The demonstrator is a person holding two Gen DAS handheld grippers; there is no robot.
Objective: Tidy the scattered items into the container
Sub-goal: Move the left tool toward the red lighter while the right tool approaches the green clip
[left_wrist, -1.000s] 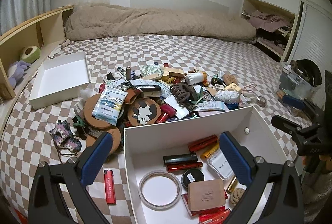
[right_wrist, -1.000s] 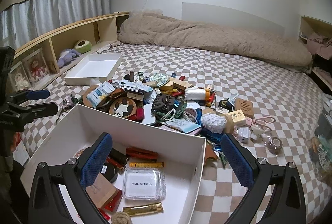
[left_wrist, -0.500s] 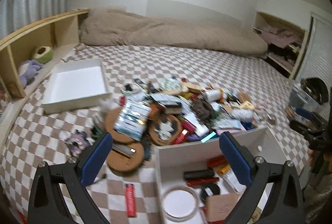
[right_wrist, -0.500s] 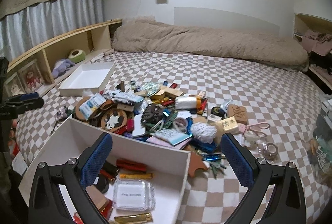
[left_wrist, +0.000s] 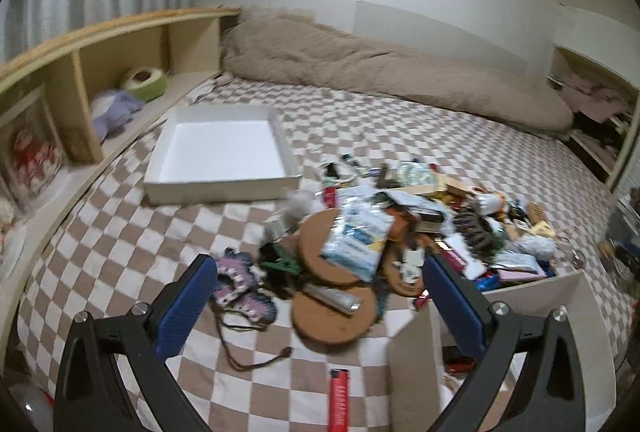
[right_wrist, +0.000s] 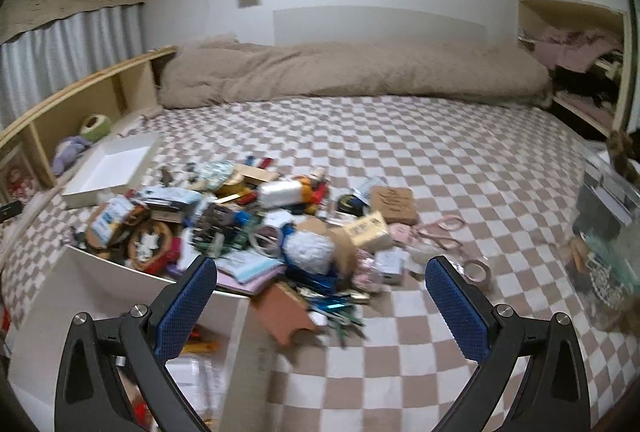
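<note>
Both tongs spread wide, empty: left gripper [left_wrist: 320,308], right gripper [right_wrist: 320,306]. Item pile [left_wrist: 384,232] just ahead, container [right_wrist: 100,292] beside it. Foil tube [left_wrist: 332,296] nearest left gripper, long axis crosswise.

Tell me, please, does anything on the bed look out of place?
Yes. A red lighter lies alone on the checked bedcover, apart from the main pile, beside the white container. Both grippers, left and right, are open and empty.
</note>
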